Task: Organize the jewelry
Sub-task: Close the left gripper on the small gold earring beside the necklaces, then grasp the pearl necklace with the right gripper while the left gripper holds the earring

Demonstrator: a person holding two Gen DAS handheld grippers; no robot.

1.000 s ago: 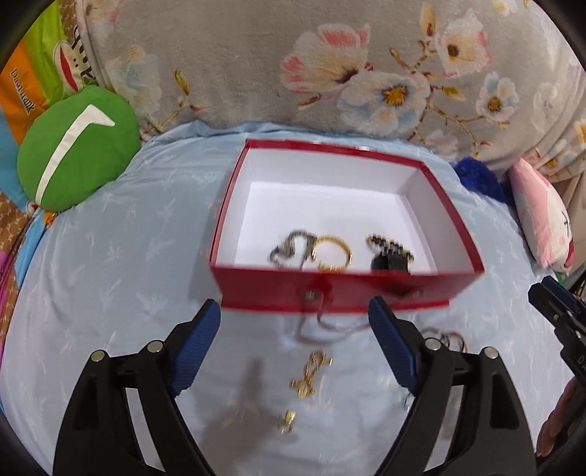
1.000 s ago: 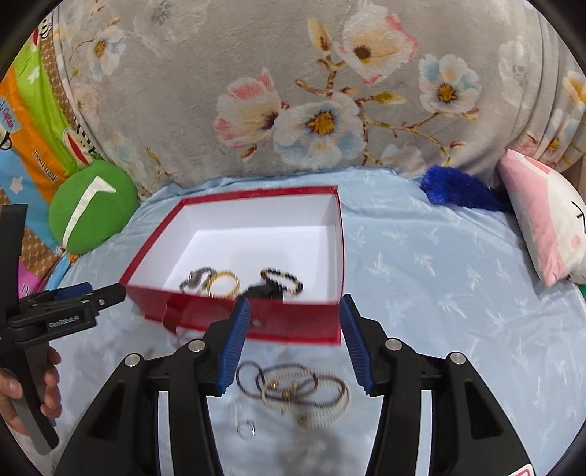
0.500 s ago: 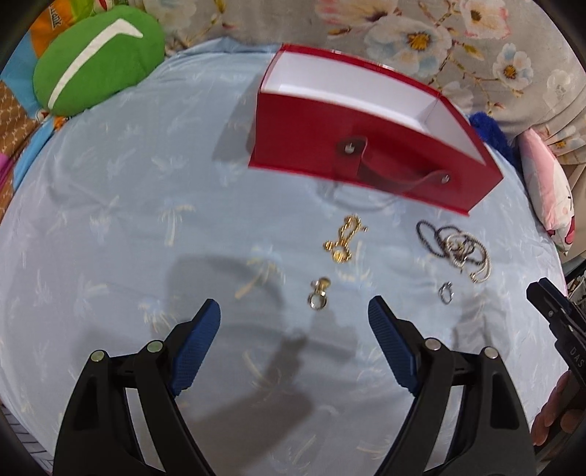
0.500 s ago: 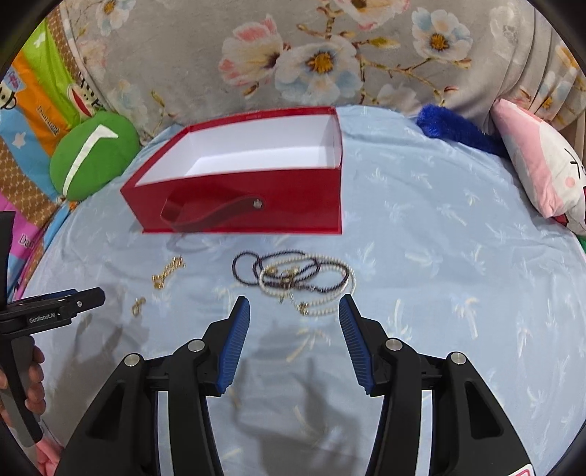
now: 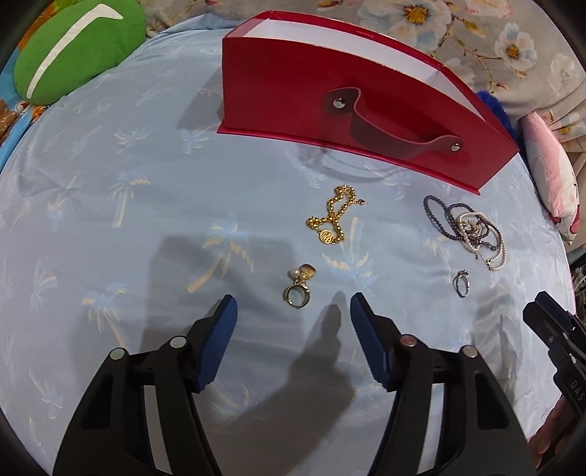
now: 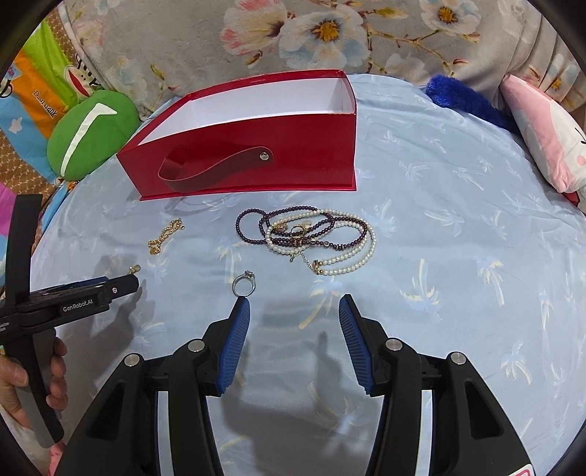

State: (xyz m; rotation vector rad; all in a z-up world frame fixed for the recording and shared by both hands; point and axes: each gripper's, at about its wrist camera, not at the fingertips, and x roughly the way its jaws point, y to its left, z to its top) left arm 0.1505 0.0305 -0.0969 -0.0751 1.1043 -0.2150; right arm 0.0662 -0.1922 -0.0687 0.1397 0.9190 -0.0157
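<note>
A red box (image 5: 311, 88) (image 6: 278, 153) with a strap handle stands on the blue cloth. In front of it lie a gold chain bracelet (image 5: 332, 219) (image 6: 164, 236), a gold ring with a pearl (image 5: 297, 289), a silver ring (image 5: 460, 283) (image 6: 244, 283) and a tangle of dark and pearl bead strands (image 5: 472, 230) (image 6: 311, 238). My left gripper (image 5: 293, 318) hovers just short of the gold ring, its jaws closing with nothing between them. My right gripper (image 6: 295, 311) is open; its left fingertip (image 6: 241, 311) sits just below the silver ring.
A green cushion (image 5: 73, 47) (image 6: 91, 131) lies at the far left, a pink plush (image 6: 542, 124) and a blue fuzzy item (image 6: 465, 95) at the far right. A floral quilt (image 6: 329, 33) lies behind the box. A hand (image 6: 40, 377) holds the left gripper's handle.
Both grippers came down toward the cloth, so the box's inside dropped out of sight and the loose jewelry grew larger. The left jaws narrowed; the right jaws kept their width.
</note>
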